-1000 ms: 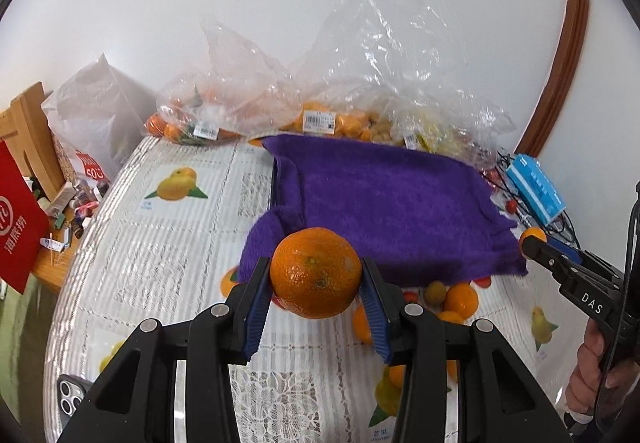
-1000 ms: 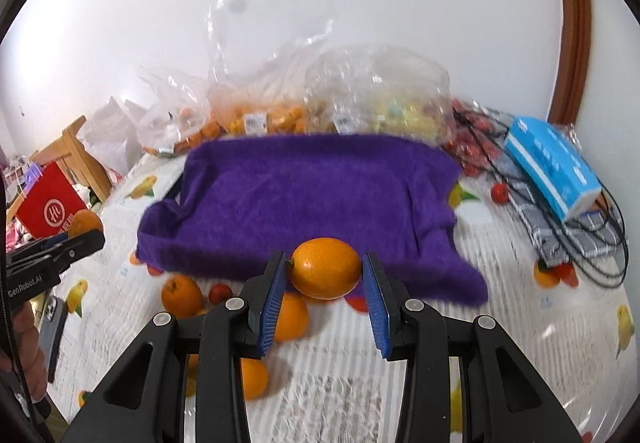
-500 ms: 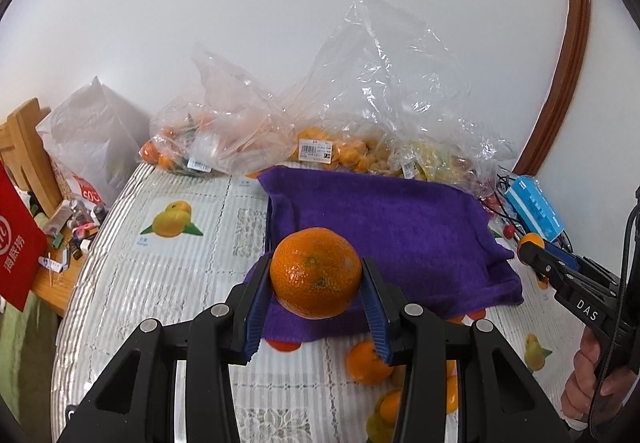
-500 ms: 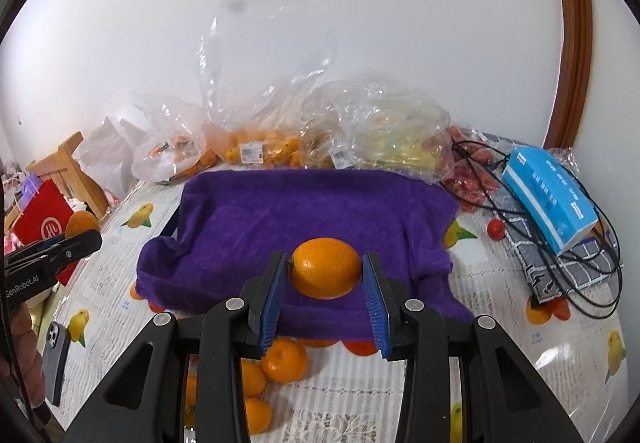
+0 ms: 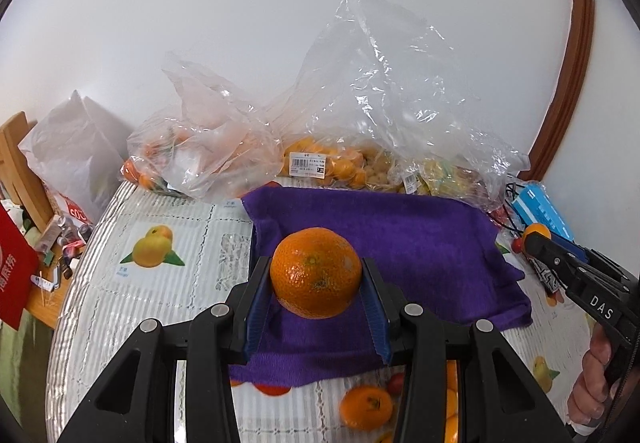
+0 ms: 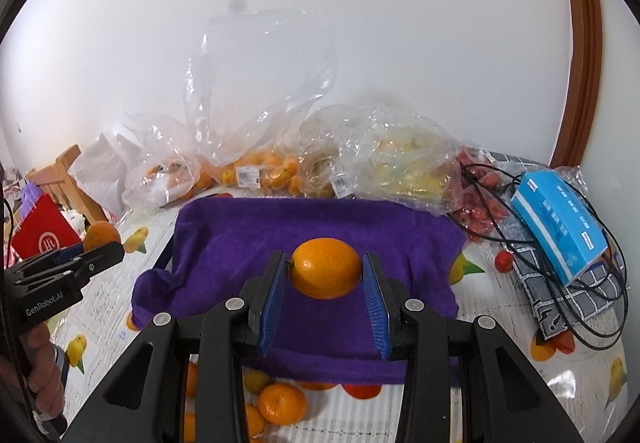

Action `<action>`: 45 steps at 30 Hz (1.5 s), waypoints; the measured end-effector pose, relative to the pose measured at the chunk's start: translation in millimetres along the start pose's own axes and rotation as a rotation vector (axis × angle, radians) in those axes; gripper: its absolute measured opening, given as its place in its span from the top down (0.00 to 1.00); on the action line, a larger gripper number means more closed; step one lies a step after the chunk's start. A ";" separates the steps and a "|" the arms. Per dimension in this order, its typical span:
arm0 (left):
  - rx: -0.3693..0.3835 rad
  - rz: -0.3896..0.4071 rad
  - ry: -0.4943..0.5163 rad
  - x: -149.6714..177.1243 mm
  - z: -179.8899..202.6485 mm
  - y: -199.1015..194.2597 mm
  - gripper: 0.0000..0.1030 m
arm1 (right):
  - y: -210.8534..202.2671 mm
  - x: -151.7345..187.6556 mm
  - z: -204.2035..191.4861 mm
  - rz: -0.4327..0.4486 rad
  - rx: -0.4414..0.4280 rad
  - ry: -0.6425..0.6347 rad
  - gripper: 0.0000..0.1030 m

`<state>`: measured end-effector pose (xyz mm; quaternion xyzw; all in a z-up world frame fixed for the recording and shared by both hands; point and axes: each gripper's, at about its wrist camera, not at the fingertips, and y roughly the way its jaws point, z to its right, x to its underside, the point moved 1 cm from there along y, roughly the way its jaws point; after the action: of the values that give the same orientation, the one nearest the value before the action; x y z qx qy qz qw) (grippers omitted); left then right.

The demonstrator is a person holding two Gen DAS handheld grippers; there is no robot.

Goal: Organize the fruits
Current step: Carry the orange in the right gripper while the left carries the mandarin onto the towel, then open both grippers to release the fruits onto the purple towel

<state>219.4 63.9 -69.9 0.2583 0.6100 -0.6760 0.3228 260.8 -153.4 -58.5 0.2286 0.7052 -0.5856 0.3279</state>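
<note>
My left gripper [image 5: 316,291] is shut on a large rough-skinned orange [image 5: 315,272] and holds it in the air over the near left part of a purple towel [image 5: 400,235]. My right gripper [image 6: 325,293] is shut on a smaller smooth orange [image 6: 325,268] above the near middle of the same towel [image 6: 320,223]. Each gripper shows at the edge of the other's view: the right one [image 5: 538,239] and the left one [image 6: 104,245]. Loose oranges [image 6: 281,403] lie on the tablecloth in front of the towel.
Clear plastic bags of fruit [image 5: 320,163] line the wall behind the towel. A blue box [image 6: 560,227], black cables [image 6: 592,275] and small red fruits [image 6: 503,261] sit at the right. A wooden chair [image 5: 16,163] and red bag [image 5: 14,275] stand left of the table.
Both grippers have risen and moved forward with their oranges, from in front of the towel's near edge to above the towel. The loose oranges now lie lower in both views.
</note>
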 end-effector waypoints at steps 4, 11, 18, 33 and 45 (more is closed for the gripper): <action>-0.002 -0.008 -0.005 -3.4 -0.8 11.3 0.60 | 5.3 -2.9 3.9 0.007 -0.001 0.005 0.63; 0.000 -0.028 -0.006 -7.5 1.4 32.0 0.60 | 26.8 -1.6 13.5 -0.016 0.003 0.018 0.63; 0.000 -0.058 -0.019 -8.8 -0.4 55.9 0.60 | 46.4 -7.1 20.2 -0.031 0.003 0.015 0.63; -0.001 -0.140 -0.024 1.9 -0.7 109.5 0.60 | 94.3 11.0 30.7 -0.124 -0.007 0.039 0.63; -0.006 -0.194 -0.002 15.6 1.8 130.4 0.60 | 122.1 27.8 31.6 -0.193 -0.015 0.050 0.63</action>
<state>307.3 54.0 -167.0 0.1963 0.6338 -0.7025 0.2573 334.3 -160.4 -164.5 0.1717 0.7364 -0.6031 0.2539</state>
